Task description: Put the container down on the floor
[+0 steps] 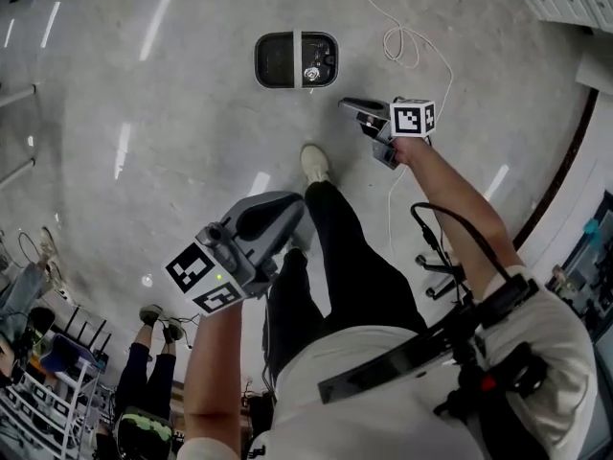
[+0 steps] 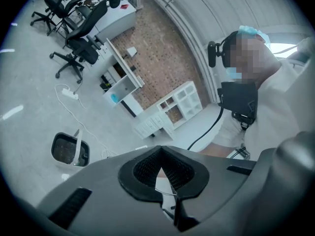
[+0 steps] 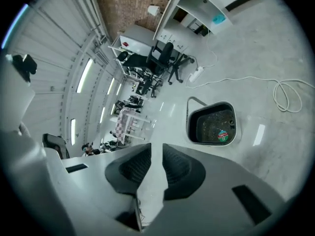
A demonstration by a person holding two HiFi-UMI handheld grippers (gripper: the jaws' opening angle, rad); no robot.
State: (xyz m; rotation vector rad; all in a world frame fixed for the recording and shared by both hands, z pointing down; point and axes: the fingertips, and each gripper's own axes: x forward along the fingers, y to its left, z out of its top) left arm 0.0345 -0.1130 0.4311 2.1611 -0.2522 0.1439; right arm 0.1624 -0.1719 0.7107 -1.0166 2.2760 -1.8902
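The container (image 1: 258,61) is a rounded white-rimmed tub with a dark inside and a white handle across its top. It stands on the grey floor, also seen in the left gripper view (image 2: 55,142) and the right gripper view (image 3: 190,128). A small round item lies inside it. My right gripper (image 1: 347,106) hangs in the air to the right of the container; its jaws stand a narrow gap apart with nothing between them (image 3: 156,154). Nearer me and well clear of the container, my left gripper (image 1: 290,209) has its pads meeting at the tips (image 2: 159,151), empty.
A white cable (image 1: 410,44) loops on the floor right of the container. My shoe (image 1: 315,163) stands just behind it. Office chairs (image 2: 78,48), a desk and white shelving (image 2: 173,106) line the brick wall. Another person (image 1: 144,391) stands at the lower left.
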